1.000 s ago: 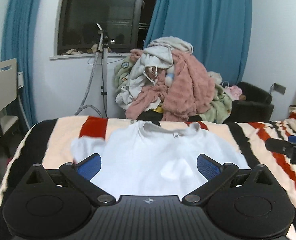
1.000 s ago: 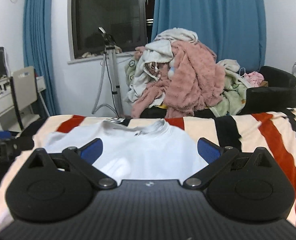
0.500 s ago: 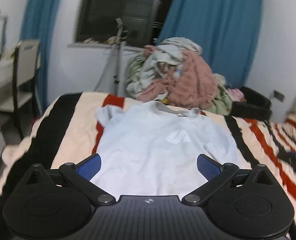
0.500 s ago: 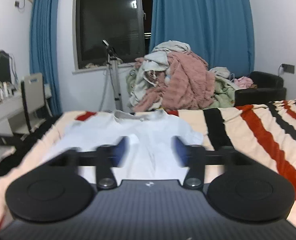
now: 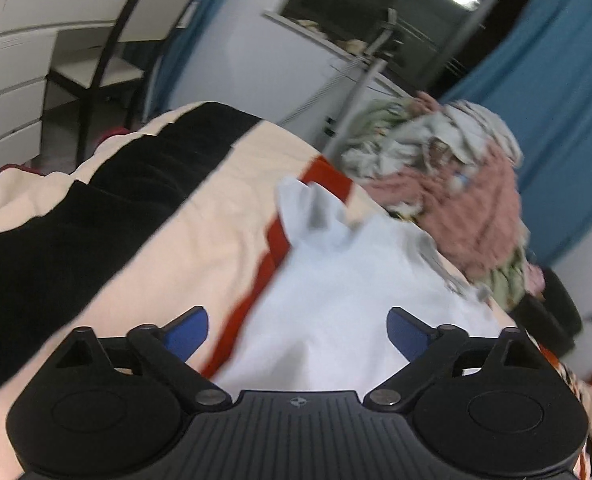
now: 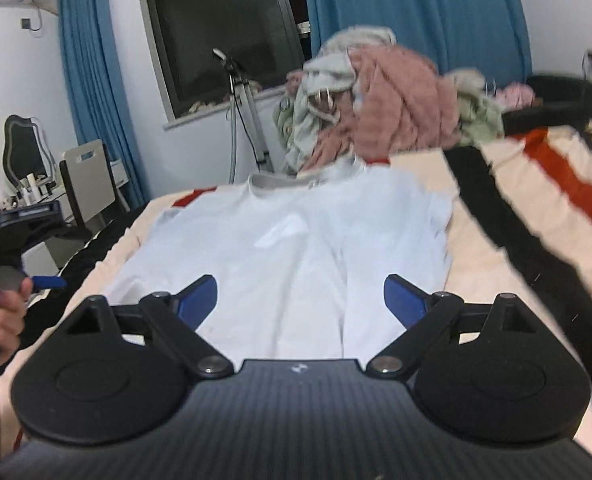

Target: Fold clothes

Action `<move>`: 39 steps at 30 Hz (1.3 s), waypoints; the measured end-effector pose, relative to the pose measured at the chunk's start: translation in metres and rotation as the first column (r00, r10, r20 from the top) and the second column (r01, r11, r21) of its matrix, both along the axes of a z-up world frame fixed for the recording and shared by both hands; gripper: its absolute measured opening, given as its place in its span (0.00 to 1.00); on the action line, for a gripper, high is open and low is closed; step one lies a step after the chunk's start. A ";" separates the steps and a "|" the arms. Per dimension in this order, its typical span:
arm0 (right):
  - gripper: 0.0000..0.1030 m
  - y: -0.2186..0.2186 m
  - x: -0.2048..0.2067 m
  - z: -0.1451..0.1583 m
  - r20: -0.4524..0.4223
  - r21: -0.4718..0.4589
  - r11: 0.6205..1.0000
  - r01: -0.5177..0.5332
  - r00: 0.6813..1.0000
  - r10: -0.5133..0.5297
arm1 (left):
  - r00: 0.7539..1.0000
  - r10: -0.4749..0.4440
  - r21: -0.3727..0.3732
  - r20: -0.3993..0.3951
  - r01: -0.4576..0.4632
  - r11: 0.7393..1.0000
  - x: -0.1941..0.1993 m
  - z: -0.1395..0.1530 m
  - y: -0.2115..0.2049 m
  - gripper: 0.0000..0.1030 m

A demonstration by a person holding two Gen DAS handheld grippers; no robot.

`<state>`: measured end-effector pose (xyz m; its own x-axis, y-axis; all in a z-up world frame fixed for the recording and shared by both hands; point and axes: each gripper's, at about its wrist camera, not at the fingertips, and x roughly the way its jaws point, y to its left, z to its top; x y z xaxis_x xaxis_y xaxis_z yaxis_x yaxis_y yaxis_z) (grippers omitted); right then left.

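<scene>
A white T-shirt (image 5: 336, 280) lies flat on the striped blanket (image 5: 196, 240), collar away from me. My left gripper (image 5: 298, 330) hovers tilted over the shirt's left edge; its jaws are wide and closing, the pads clear of the cloth. The shirt's left sleeve (image 5: 308, 208) is bunched up ahead of it. In the right wrist view the T-shirt (image 6: 296, 240) fills the middle. My right gripper (image 6: 300, 300) hangs low over its lower half, jaws opening, nothing pressed between them. A person's hand (image 6: 0, 312) shows at the left edge.
A tall pile of clothes (image 6: 376, 100) rises past the bed's far end, beside a tripod stand (image 6: 248, 120). A chair (image 5: 116, 52) and white drawers (image 5: 12, 80) stand left of the bed. A black armchair (image 6: 556, 96) is at the far right.
The left gripper has rolled and swung left and down to the shirt's left edge. The right gripper sank toward the shirt; its jaws narrowed half a second ago and stand wide again.
</scene>
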<state>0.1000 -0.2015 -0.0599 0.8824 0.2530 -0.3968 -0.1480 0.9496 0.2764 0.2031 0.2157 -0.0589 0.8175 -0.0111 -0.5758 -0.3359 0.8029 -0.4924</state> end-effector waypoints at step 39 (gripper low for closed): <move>0.89 0.007 0.076 -0.077 -0.163 0.069 0.997 -0.023 0.986 0.034 | 0.999 0.037 0.261 0.004 -0.037 0.965 0.195 0.021 0.075 0.11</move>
<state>0.1762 -0.1949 -0.1366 0.7991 0.3075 -0.5166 -0.1218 0.9243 0.3618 0.3976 0.2906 -0.0376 0.8138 0.1697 -0.5559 -0.3683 0.8904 -0.2673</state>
